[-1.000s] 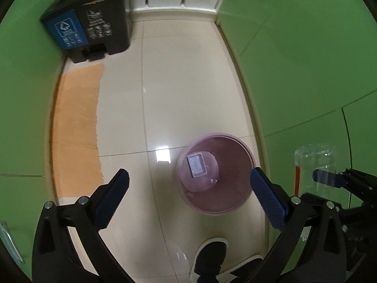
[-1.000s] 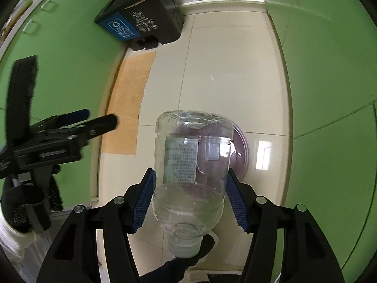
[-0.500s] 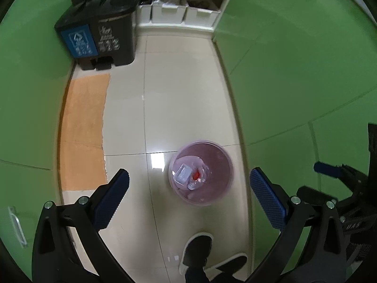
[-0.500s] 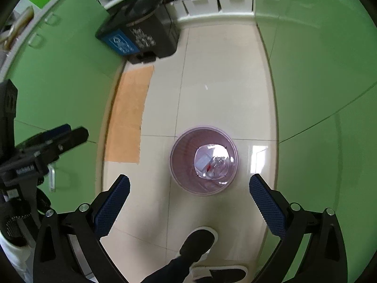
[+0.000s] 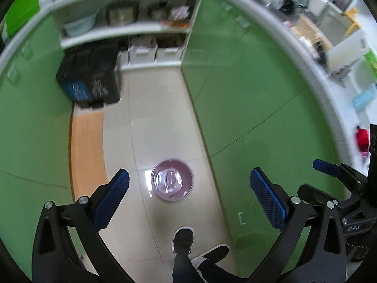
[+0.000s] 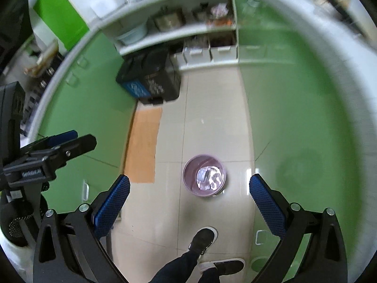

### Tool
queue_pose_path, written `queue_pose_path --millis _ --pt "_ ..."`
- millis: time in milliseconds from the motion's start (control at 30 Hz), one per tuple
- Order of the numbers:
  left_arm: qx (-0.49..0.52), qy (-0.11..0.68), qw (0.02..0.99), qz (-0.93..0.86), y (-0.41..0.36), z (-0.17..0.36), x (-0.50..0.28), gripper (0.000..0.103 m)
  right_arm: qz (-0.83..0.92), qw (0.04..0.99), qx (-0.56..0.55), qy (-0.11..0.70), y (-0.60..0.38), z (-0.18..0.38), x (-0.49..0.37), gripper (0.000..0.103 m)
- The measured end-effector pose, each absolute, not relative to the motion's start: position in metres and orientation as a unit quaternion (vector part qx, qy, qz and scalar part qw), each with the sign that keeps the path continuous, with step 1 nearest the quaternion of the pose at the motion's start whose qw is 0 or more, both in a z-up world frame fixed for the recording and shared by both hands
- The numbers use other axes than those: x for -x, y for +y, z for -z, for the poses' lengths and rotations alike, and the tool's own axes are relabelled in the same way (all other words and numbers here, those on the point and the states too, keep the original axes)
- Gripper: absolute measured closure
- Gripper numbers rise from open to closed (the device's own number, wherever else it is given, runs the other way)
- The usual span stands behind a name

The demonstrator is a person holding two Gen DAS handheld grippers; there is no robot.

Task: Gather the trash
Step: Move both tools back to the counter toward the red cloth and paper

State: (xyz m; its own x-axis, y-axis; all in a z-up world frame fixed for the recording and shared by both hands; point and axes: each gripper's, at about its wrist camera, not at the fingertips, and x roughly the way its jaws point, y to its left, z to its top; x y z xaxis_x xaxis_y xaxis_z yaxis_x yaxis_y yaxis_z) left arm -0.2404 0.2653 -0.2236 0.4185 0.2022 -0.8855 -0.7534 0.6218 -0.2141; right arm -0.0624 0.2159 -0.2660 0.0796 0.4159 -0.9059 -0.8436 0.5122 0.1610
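Observation:
A small pink waste basket [image 5: 172, 180] stands on the tiled floor far below, also in the right wrist view [image 6: 204, 175]. A clear plastic bottle [image 6: 209, 176] and a flat packet lie inside it. My left gripper [image 5: 188, 198] is open and empty, high above the floor. My right gripper [image 6: 188, 198] is open and empty too, at a similar height. Each gripper shows at the edge of the other's view.
Green cabinets [image 5: 247, 89] line both sides of the narrow aisle. A black and blue two-part bin [image 5: 89, 82] stands at the far end under white shelves. An orange mat [image 5: 87, 146] lies on the left. The person's shoes [image 5: 182, 239] are below. A cluttered counter [image 5: 329, 47] runs on the right.
My right gripper let go of the clear bottle, which now lies in the pink basket. Both grippers have risen well away from the floor, so the basket looks much smaller.

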Motion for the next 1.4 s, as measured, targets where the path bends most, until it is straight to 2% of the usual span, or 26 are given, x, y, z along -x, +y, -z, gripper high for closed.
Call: queue_pose_path --millis 233,433,567,967,1400 --pt "0.272 0.423 0.821 -0.271 0.227 0.13 0.204 0.003 -0.42 0.761 0.168 0.465 0.142 0.17 0.06 0.006" --pt "0.234 0.423 0.845 -0.23 0.188 0.081 0.152 0.003 -0.362 0.816 0.132 0.431 0.067 0.115 0.039 0.006" --pt "0.213 0.412 0.865 -0.191 0.166 0.066 0.12 0.003 -0.303 0.852 0.103 0.414 0.002 0.089 0.021 0.006" --pt "0.147 0.417 0.893 -0.08 0.072 0.045 0.003 0.003 -0.171 0.898 0.04 0.403 -0.144 0.072 -0.023 0.006" --pt "0.111 0.454 0.883 -0.034 0.019 0.074 -0.086 0.003 -0.115 0.897 0.041 0.424 -0.203 0.09 -0.091 0.006"
